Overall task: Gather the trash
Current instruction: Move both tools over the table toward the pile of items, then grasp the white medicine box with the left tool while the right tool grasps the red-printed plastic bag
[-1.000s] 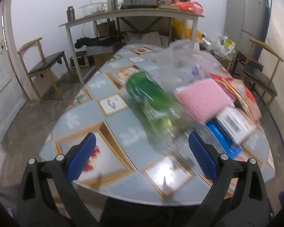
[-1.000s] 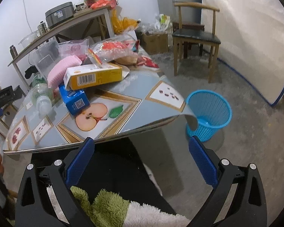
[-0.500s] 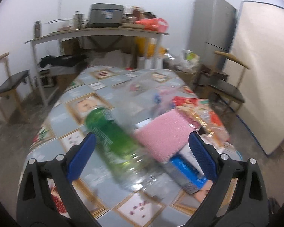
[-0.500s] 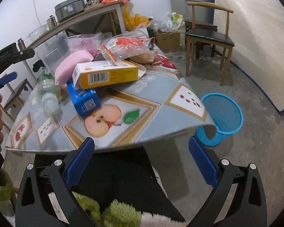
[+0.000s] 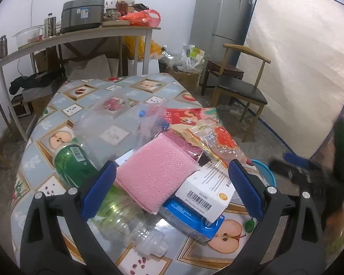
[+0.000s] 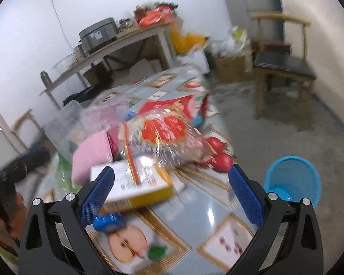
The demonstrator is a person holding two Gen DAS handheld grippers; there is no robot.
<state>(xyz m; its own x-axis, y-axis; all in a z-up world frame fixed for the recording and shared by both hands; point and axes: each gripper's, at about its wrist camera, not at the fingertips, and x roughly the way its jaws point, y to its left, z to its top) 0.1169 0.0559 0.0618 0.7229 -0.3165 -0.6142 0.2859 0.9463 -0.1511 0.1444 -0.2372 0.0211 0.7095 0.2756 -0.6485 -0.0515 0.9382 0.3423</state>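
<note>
Trash is piled on a table with a fruit-print cloth [image 5: 84,94]. A green plastic bottle [image 5: 73,162] lies on its side at the left, beside a pink foam pad [image 5: 156,171]. A white and yellow box [image 5: 206,194] rests on a blue box [image 5: 190,217]. Behind them lie red snack bags [image 5: 208,130] and clear plastic containers [image 5: 103,123]. My left gripper [image 5: 172,190] hangs open just above the pile, holding nothing. My right gripper [image 6: 172,194] is open over the table's near end, in front of the yellow box [image 6: 135,185] and snack bags [image 6: 165,133].
A blue mesh basket [image 6: 292,181] stands on the floor right of the table; its rim [image 5: 267,176] shows past the table edge. A wooden chair [image 5: 238,84], a fridge [image 5: 220,20] and a mattress [image 5: 305,68] stand at the right. A cluttered bench [image 5: 80,34] lines the back wall.
The left gripper has swung right and in over the pile. The right gripper has moved forward over the table's near end toward the boxes. Both stay open.
</note>
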